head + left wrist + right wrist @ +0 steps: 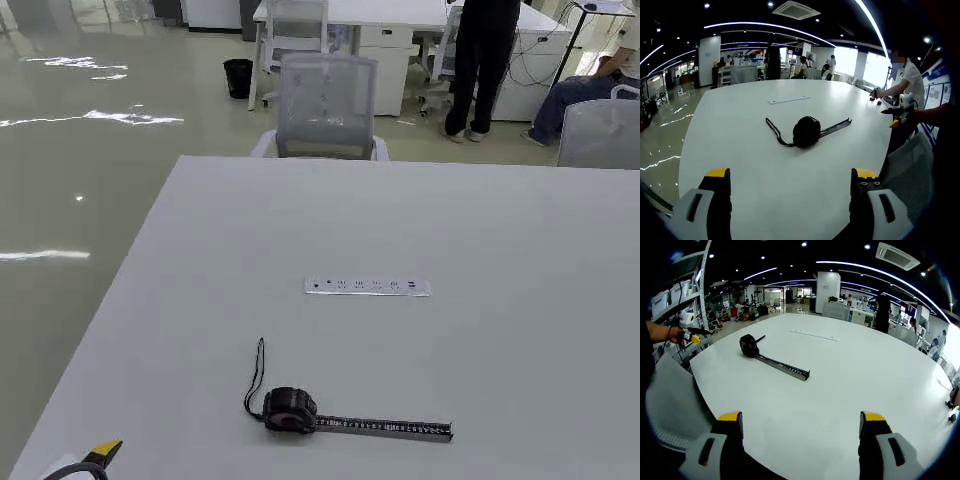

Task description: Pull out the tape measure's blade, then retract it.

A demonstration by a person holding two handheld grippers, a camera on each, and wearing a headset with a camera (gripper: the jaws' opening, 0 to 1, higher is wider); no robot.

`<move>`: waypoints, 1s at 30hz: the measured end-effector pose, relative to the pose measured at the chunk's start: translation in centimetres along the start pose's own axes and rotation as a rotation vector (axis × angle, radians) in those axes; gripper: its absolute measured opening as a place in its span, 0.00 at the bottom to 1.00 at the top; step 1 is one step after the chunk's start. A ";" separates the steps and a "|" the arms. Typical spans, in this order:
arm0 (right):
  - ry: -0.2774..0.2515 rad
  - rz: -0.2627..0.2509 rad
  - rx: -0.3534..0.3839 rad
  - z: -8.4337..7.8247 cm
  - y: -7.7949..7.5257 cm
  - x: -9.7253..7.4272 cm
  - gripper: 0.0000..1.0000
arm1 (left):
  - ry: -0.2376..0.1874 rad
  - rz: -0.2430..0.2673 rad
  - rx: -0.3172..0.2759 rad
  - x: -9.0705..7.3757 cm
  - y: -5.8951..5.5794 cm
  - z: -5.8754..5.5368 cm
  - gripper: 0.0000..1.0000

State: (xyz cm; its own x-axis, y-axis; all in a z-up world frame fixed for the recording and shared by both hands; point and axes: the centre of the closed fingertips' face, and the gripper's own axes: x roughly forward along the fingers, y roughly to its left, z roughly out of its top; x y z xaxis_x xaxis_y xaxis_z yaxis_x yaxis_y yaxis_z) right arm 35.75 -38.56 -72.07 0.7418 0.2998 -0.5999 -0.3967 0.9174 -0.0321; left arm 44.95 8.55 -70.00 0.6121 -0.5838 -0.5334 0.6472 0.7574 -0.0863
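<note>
Head view: tape measure (290,409) lies on near part of white table (400,220), blade (385,428) drawn out to the right | left gripper (791,173) jaws spread, holding nothing | right gripper (801,416) jaws spread, holding nothing

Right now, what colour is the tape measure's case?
The case is black; the left gripper view shows it best.

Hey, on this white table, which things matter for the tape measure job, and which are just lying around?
For the job: tape measure with its blade already partly out; left tongs and right tongs, both open.
Just lying about: power strip, mesh chair, black bin.
</note>
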 end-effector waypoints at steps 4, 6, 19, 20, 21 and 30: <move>0.012 0.009 -0.012 0.3 -0.2 1.1 0.98 | 0.011 -0.014 0.016 2.0 -0.6 1.3 0.99; 0.011 0.016 -0.012 0.5 -0.4 1.8 0.97 | 0.010 -0.026 0.022 3.0 -1.1 2.0 0.99; 0.054 0.061 -0.060 0.7 -0.8 5.7 0.89 | 0.026 -0.019 -0.026 8.4 -3.5 4.6 0.93; 0.054 0.062 -0.063 0.8 -0.9 5.9 0.89 | 0.028 -0.019 -0.030 8.8 -3.7 4.6 0.95; 0.051 0.064 -0.070 1.2 -0.9 6.1 0.89 | 0.038 -0.027 -0.027 9.2 -4.2 4.7 0.96; 0.060 0.113 -0.193 2.0 -0.9 8.5 0.78 | 0.086 0.057 -0.054 12.3 -5.3 5.1 0.99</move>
State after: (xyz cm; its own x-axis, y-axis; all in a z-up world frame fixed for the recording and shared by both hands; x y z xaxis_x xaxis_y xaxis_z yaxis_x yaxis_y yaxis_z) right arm 43.53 -36.35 -75.52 0.6554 0.3767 -0.6547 -0.5762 0.8097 -0.1110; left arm 51.41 -4.15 -71.81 0.6046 -0.5140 -0.6085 0.5858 0.8046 -0.0976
